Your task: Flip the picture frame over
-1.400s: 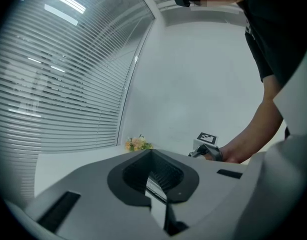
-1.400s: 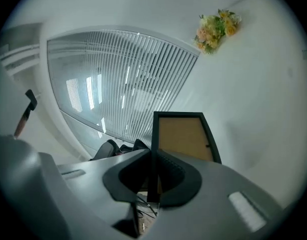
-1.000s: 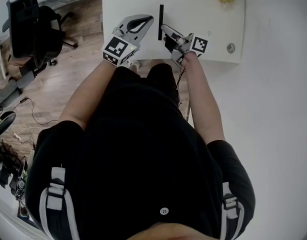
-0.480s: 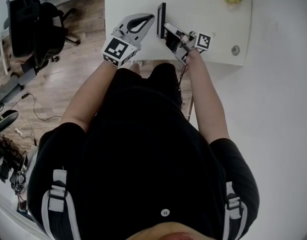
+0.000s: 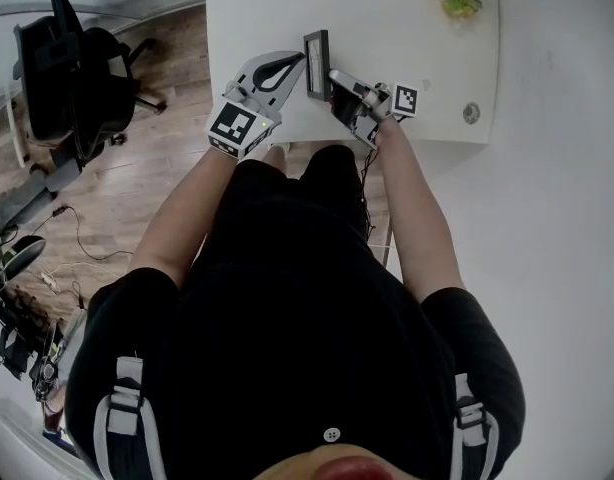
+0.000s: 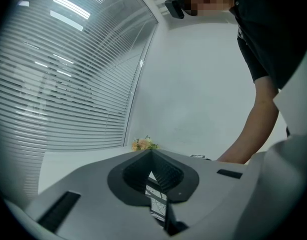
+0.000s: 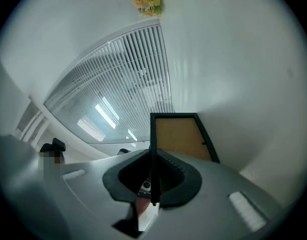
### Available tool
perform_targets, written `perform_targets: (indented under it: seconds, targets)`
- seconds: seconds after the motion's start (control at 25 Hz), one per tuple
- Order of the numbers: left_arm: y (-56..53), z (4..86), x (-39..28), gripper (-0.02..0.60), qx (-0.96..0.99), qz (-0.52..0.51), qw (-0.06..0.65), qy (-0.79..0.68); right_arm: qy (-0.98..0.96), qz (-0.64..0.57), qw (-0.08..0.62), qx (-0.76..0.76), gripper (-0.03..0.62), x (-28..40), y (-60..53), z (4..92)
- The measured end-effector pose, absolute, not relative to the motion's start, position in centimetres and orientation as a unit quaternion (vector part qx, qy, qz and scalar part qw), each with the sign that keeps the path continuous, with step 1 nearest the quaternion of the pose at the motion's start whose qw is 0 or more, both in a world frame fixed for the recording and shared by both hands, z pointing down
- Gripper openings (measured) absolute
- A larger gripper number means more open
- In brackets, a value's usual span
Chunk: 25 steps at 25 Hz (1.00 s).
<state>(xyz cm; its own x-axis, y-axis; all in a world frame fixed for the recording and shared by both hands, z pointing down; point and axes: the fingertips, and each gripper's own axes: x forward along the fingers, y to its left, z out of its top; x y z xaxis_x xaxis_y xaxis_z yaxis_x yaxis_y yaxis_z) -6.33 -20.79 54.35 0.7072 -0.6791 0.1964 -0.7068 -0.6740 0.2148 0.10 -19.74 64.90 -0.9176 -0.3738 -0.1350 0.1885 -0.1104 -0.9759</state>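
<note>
**Frame up on its edge, pinched from the right**

The picture frame [image 5: 316,65] stands on edge close to the near side of the white table [image 5: 417,58], not far off upright. Its long axis runs away from the person. From the right gripper view its brown backing board faces that gripper's side. A printed face shows toward the other hand, so the flip looks to me about half done.

The right gripper [image 5: 334,76] is the one doing the work. It comes in from the right, and its jaws are closed nearly all the way onto the frame's thin black rim, with the edge running straight up between the pads.

The left gripper [image 5: 300,60] sits just beside the frame on the printed side, touching it or very nearly so; I cannot say which. Its jaws meet at the tips and clamp nothing that I can see, and only a sliver of the print shows through the slit behind them.

Laying the frame down will turn on which way it leans from that right-hand pinch. The left gripper stands right where the printed side would come down.
</note>
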Motion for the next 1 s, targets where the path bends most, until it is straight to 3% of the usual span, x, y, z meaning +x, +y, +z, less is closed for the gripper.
perform_targets:
  seconds: [0.68, 1.0]
  targets:
    - [-20.5, 54.4, -5.9, 0.006, 0.918, 0.057, 0.135, -0.369, 0.662, -0.7, 0.195, -0.182, 0.052, 5.5, -20.5, 66.5]
    - [-20.1, 54.5, -5.6, 0.006, 0.919, 0.057, 0.134, -0.368, 0.689, -0.674, 0.142, -0.226, 0.086, 7.1, -20.4, 67.6]
